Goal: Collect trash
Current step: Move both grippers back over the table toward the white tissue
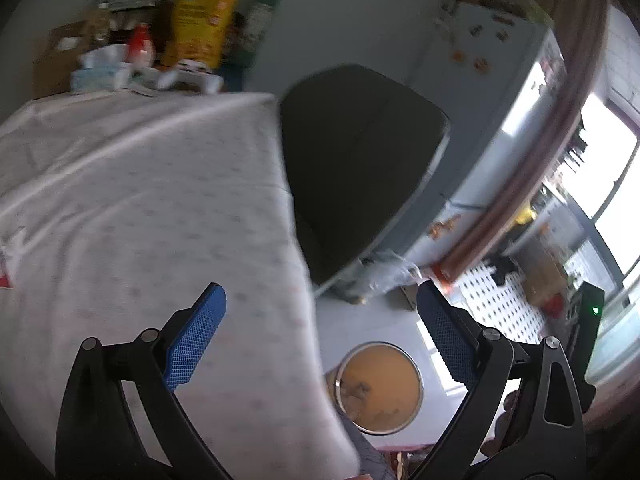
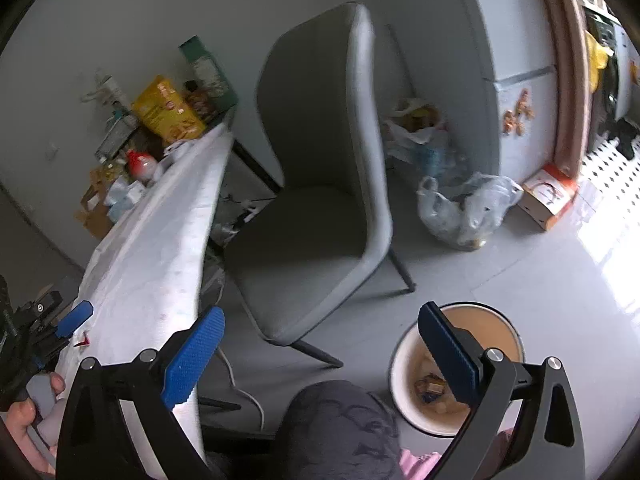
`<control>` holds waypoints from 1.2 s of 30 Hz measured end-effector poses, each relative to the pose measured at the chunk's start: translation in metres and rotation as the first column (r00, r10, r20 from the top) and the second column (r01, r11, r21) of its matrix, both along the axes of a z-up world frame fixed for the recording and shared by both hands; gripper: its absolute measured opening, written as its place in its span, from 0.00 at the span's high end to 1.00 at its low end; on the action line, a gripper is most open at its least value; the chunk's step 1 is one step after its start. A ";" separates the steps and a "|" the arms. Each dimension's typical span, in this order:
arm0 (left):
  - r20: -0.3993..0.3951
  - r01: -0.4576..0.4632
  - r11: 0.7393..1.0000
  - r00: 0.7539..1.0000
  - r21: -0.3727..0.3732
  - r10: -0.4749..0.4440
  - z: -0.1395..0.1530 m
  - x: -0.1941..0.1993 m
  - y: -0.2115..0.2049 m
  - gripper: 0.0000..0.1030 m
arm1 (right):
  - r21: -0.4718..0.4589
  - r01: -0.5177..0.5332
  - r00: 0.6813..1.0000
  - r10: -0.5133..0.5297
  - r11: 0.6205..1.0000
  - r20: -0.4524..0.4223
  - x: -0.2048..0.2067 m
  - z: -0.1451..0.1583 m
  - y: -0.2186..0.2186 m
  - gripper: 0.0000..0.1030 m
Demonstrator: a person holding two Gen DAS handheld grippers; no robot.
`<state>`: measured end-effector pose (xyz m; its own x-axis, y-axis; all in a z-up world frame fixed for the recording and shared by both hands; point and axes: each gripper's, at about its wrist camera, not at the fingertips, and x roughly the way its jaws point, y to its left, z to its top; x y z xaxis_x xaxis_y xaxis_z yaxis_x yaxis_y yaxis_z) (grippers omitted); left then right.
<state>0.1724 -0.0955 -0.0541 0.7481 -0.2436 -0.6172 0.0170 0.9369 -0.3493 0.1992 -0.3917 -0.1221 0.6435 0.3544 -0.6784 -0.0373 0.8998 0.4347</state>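
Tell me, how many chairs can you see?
1. The grey chair stands on the floor beside the table, left of the trash bin. Others may be hidden behind the table.

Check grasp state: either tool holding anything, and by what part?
Nothing held. The left tool is open over the table edge, and the right tool is open above the floor near the trash bin.

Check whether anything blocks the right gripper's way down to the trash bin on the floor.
Nothing visible does. The right gripper is open and empty above the floor, and the open-topped trash bin stands just below its right finger, with the grey chair off to the side.
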 end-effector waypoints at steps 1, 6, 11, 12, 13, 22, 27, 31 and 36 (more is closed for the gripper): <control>0.002 -0.016 1.000 1.000 -0.006 0.016 0.001 -0.003 0.009 0.08 | -0.005 -0.015 1.000 0.016 1.000 0.009 0.000 0.004 0.008 0.07; -0.004 -0.108 0.994 0.994 0.005 0.108 0.001 -0.017 0.048 0.08 | -0.024 -0.079 0.996 0.079 0.997 0.040 0.000 0.020 0.042 0.07; 0.007 -0.169 0.985 0.986 -0.018 0.169 0.002 -0.032 0.082 0.08 | -0.039 -0.141 0.988 0.143 0.989 0.056 0.001 0.032 0.079 0.07; 0.011 -0.179 0.984 0.984 -0.016 0.179 0.003 -0.035 0.086 0.08 | -0.040 -0.155 0.986 0.157 0.987 0.057 0.002 0.034 0.087 0.07; 0.018 -0.194 0.981 0.981 -0.012 0.195 0.003 -0.039 0.093 0.08 | -0.041 -0.167 0.984 0.170 0.985 0.060 0.002 0.036 0.094 0.07; -0.001 -0.335 0.942 0.942 -0.009 0.335 0.003 -0.064 0.150 0.08 | -0.058 -0.276 0.955 0.280 0.959 0.095 0.000 0.053 0.152 0.07; -0.013 -0.376 0.926 0.926 -0.004 0.376 0.001 -0.077 0.177 0.08 | -0.062 -0.334 0.935 0.339 0.941 0.101 -0.003 0.058 0.183 0.07; -0.003 -0.422 0.906 0.907 -0.019 0.422 0.002 -0.089 0.198 0.08 | -0.073 -0.387 0.914 0.393 0.919 0.098 -0.006 0.060 0.209 0.07; 0.000 -0.450 0.891 0.892 -0.058 0.451 0.002 -0.100 0.223 0.08 | -0.082 -0.431 0.895 0.437 0.899 0.092 -0.007 0.062 0.236 0.07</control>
<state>0.0720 0.1277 -0.0522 0.7935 0.0885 -0.6021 -0.3977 0.8243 -0.4030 0.1923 -0.1558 -0.0604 0.5030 0.5771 -0.6433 -0.4726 0.8069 0.3544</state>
